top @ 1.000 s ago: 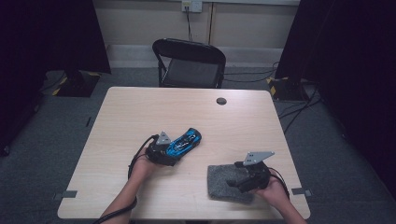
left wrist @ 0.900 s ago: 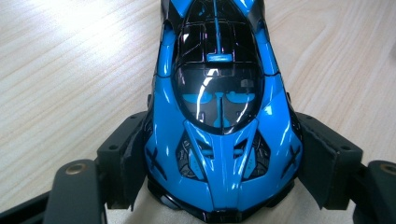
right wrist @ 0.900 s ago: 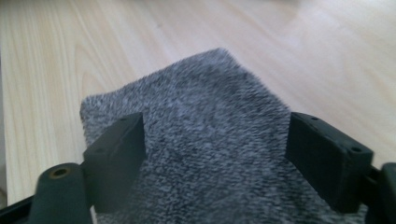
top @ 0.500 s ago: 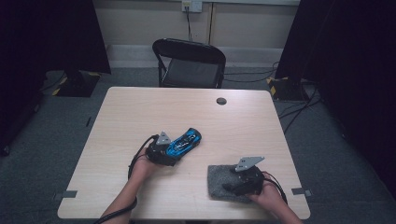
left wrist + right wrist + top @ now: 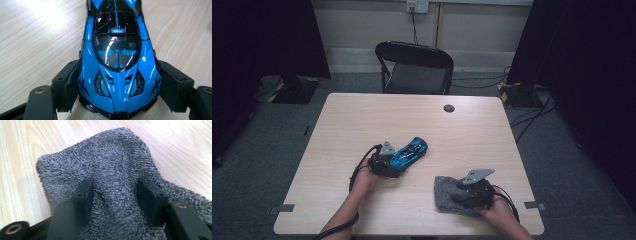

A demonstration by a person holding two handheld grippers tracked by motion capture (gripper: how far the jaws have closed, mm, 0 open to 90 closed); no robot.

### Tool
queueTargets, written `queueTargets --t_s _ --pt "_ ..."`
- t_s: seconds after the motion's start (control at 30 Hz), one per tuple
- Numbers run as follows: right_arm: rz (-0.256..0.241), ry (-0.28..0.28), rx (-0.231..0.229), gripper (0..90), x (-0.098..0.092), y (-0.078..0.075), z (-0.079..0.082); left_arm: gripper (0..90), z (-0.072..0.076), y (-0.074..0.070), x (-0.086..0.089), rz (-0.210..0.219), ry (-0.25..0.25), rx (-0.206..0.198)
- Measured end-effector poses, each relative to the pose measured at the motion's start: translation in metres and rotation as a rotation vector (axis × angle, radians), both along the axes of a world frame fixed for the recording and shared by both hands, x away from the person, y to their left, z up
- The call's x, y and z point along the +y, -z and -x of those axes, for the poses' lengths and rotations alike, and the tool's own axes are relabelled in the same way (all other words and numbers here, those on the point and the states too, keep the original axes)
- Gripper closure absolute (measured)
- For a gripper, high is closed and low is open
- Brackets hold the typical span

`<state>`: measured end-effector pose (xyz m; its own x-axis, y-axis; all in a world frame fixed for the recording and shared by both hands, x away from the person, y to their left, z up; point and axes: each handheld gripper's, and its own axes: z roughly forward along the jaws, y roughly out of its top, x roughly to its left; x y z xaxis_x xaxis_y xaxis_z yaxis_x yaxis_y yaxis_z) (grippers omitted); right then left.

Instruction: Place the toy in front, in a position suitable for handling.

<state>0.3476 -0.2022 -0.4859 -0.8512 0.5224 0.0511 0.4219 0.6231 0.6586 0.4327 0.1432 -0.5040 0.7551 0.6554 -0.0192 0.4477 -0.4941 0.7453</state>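
A glossy blue and black toy car (image 5: 411, 151) lies on the wooden table (image 5: 362, 120), left of centre. My left gripper (image 5: 396, 163) is shut on the car's near end. In the left gripper view both black pads press the sides of the car (image 5: 117, 50), held in the left gripper (image 5: 118, 71). A grey terry cloth (image 5: 443, 194) lies near the front right edge. My right gripper (image 5: 458, 194) rests on it. In the right gripper view a raised ridge of the cloth (image 5: 112, 157) is pinched between the jaws of the right gripper (image 5: 114, 188).
A small black round cap (image 5: 449, 108) sits on the far side of the table. A black folding chair (image 5: 414, 65) stands behind the far edge. Dark curtains flank the room, and cables run on the floor at the right.
My right gripper has slid a little to the left over the cloth, which now bunches between its jaws. The left gripper and the car have stayed put.
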Motion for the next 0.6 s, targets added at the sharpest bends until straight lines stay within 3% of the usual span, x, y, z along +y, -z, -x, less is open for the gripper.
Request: queueTargets --t_s 0.13,0.33,0.6 --pt "0.000 0.015 0.012 65.6 0.0019 -0.0016 0.0015 25.7 0.0000 0.0000 0.0000 0.000 0.000 0.000" --pt "0.006 0.028 0.035 73.7 0.0046 -0.0032 0.0022 25.8 0.0001 0.0000 -0.0001 0.000 -0.001 0.000" --pt "0.006 0.040 0.049 75.1 0.0057 -0.0039 0.0022 25.7 0.0004 0.0000 -0.0002 0.000 -0.003 0.001"
